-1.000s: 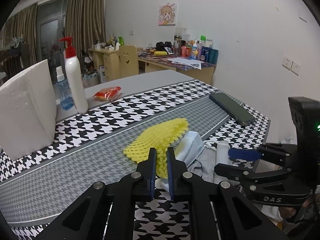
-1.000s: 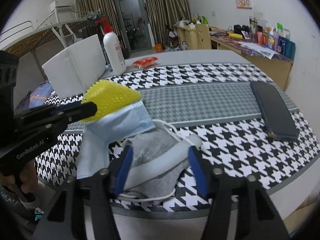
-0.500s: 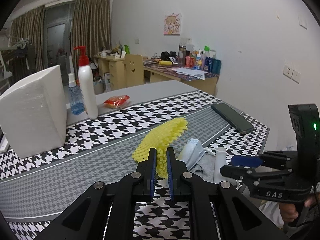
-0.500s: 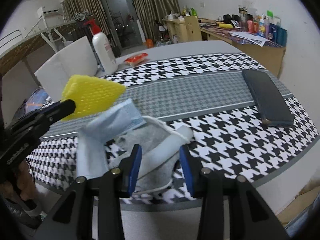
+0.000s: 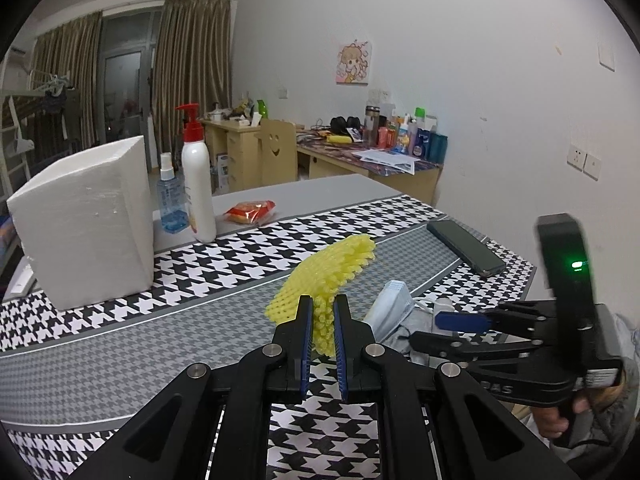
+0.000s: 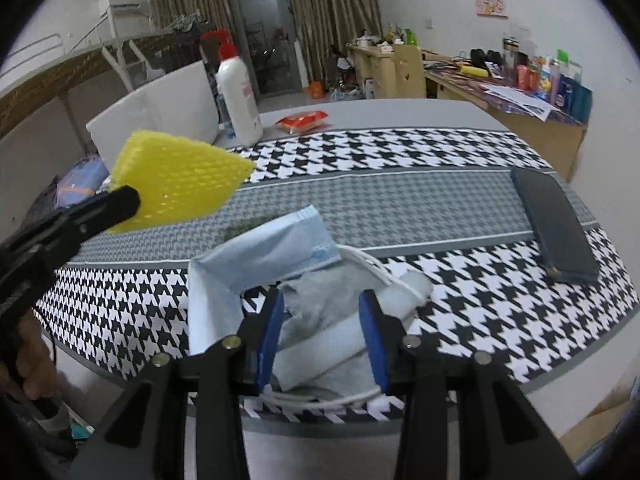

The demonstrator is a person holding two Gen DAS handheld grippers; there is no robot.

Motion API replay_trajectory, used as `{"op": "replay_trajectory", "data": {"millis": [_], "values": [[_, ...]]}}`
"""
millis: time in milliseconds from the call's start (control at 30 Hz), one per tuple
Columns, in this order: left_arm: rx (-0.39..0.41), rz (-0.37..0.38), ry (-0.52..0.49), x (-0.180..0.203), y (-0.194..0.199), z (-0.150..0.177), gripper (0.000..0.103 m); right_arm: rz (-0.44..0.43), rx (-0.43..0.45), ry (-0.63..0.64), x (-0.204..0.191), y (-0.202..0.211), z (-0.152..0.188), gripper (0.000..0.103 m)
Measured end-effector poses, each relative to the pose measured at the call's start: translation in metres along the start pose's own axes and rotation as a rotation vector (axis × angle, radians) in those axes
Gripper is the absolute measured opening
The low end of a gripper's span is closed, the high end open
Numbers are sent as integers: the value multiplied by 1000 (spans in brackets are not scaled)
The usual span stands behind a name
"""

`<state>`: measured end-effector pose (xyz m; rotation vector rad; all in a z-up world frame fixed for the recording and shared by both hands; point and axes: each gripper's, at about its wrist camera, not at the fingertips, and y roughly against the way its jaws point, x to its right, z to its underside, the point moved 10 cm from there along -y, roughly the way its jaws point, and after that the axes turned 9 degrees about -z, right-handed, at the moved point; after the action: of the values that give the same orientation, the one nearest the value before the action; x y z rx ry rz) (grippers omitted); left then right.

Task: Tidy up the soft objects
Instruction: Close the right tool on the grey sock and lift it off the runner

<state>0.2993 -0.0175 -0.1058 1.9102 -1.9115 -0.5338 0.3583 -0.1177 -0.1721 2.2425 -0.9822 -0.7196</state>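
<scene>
Yellow foam net (image 5: 326, 276) meshy; tablecloth (image 5: 120, 344) matt woven

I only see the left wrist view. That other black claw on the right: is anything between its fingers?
Observer: Yes. The right gripper straddles a white roll lying on a grey cloth.
Operator: Is it squeezing the roll?
Observer: Can't tell; its blue pads sit close on both sides.
Operator: Anything else down there?
Observer: A white cord loops beneath the roll.

White walls (image 5: 460, 40), brown curtains (image 5: 192, 72) (drawn), wooden desk (image 5: 376, 172)
</scene>
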Motion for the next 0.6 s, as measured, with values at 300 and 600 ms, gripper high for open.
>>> {"op": "replay_trajectory", "data": {"millis": [300,600], "values": [[1,-1,6,-1,7,3,11,40,-66,37,4,-19,6,44],[15,-13,6,-3,15,1,11,34,-40,13,12,-18,-6,8]]}}
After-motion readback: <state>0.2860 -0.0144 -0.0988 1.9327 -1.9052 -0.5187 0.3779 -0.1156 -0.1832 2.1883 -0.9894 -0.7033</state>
